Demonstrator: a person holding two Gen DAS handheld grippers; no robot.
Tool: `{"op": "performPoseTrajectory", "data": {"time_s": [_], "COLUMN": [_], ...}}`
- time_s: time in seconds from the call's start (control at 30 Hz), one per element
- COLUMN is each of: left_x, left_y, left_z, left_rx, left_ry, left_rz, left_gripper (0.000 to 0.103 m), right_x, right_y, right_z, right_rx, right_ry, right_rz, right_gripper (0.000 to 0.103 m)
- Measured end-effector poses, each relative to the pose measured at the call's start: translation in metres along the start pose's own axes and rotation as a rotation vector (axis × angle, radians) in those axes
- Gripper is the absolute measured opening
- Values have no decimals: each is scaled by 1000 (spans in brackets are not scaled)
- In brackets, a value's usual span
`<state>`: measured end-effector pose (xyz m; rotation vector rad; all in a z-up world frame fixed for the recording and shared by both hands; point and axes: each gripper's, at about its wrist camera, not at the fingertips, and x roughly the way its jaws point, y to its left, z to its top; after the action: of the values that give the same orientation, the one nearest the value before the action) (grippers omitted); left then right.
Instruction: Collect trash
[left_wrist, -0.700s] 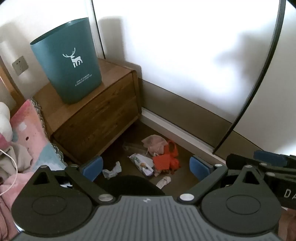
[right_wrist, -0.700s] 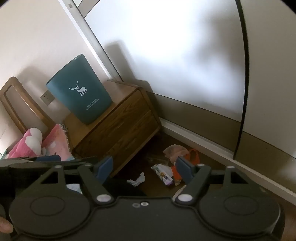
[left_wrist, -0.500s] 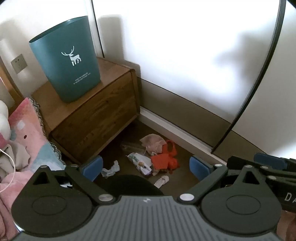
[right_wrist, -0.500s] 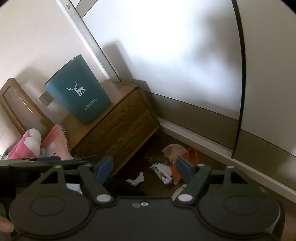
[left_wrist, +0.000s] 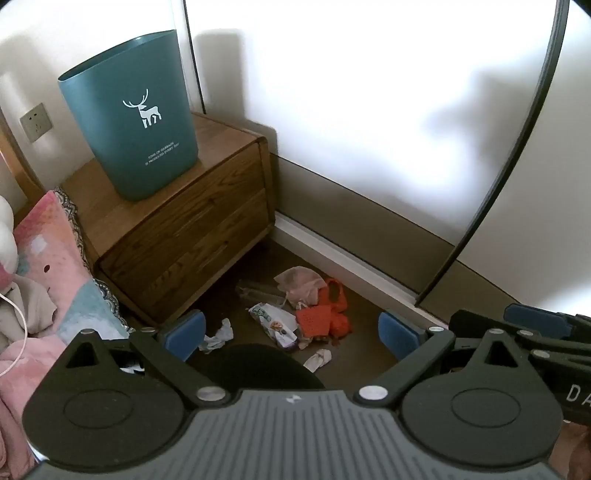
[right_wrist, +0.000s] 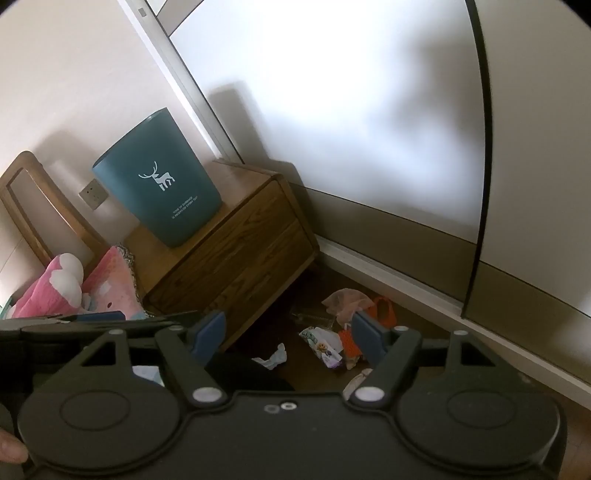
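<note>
A teal bin with a white deer (left_wrist: 136, 114) (right_wrist: 162, 195) stands on a wooden nightstand (left_wrist: 184, 236) (right_wrist: 236, 243). Trash lies on the dark floor beside the nightstand: a crumpled white tissue (left_wrist: 218, 334) (right_wrist: 275, 356), a printed snack wrapper (left_wrist: 275, 325) (right_wrist: 321, 345), orange netting (left_wrist: 325, 314) (right_wrist: 384, 312), a pink bag (left_wrist: 301, 282) (right_wrist: 345, 299) and a small white scrap (left_wrist: 318, 360). My left gripper (left_wrist: 291, 330) is open and empty, high above the trash. My right gripper (right_wrist: 288, 332) is open and empty, also high above it.
A bed with pink bedding and a plush toy (left_wrist: 40, 280) (right_wrist: 62, 288) lies left of the nightstand. A wall with a sliding panel and a white baseboard (left_wrist: 351, 254) (right_wrist: 388, 269) runs behind the trash. A wall socket (left_wrist: 36, 122) sits behind the bin.
Both grippers have lifted and drawn back a little; the bin and trash sit slightly lower and farther in view. Both stay open.
</note>
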<state>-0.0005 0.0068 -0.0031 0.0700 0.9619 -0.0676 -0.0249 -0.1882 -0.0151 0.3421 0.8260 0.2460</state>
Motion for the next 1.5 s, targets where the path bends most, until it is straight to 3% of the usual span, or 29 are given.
{"op": "performPoseTrajectory", "data": {"time_s": [1.5], "left_x": [-8], "left_y": [20], "left_z": [-9], "left_rx": [-78], "left_ry": [-12], "left_rz": [-70], "left_gripper": [101], "right_x": [-13], "right_y": [8], "right_z": [1], "right_rx": [-56], "right_ry": [-14], "right_rz": [-26], "right_gripper": [75]}}
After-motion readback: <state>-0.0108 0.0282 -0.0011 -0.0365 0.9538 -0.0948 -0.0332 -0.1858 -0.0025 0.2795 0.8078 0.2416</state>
